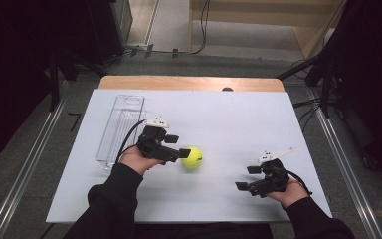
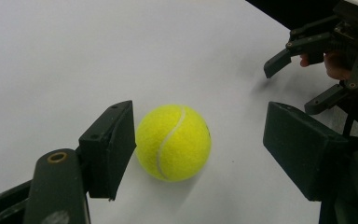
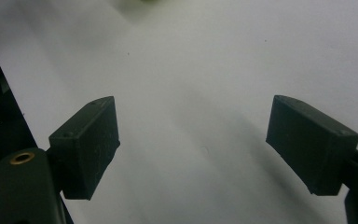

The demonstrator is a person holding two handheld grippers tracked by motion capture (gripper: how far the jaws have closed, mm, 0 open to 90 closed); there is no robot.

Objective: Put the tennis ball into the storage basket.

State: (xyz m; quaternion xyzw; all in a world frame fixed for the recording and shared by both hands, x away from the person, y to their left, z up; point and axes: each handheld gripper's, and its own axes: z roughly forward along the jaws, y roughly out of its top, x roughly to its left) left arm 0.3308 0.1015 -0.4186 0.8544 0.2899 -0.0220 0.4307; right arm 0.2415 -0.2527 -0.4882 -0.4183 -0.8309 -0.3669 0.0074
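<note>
A yellow tennis ball [image 1: 192, 157] lies on the white table sheet [image 1: 229, 119], left of centre. My left gripper [image 1: 178, 146] reaches it from the left. In the left gripper view the ball [image 2: 173, 142] sits between the wide-spread jaws of the left gripper [image 2: 205, 144], close against the left pad [image 2: 114, 144], with a clear gap to the right pad [image 2: 298, 144]. My right gripper [image 1: 247, 178] hovers low over the sheet at the front right, apart from the ball. Its jaws stand wide with only bare sheet between them in the right gripper view [image 3: 191, 144]. It also shows far off as the right gripper [image 2: 296, 84].
A clear plastic tray [image 1: 122, 127] lies lengthwise on the sheet's left side, behind my left hand. The wooden table edge [image 1: 189, 82] runs along the back. Metal rails and cables flank the table on the floor.
</note>
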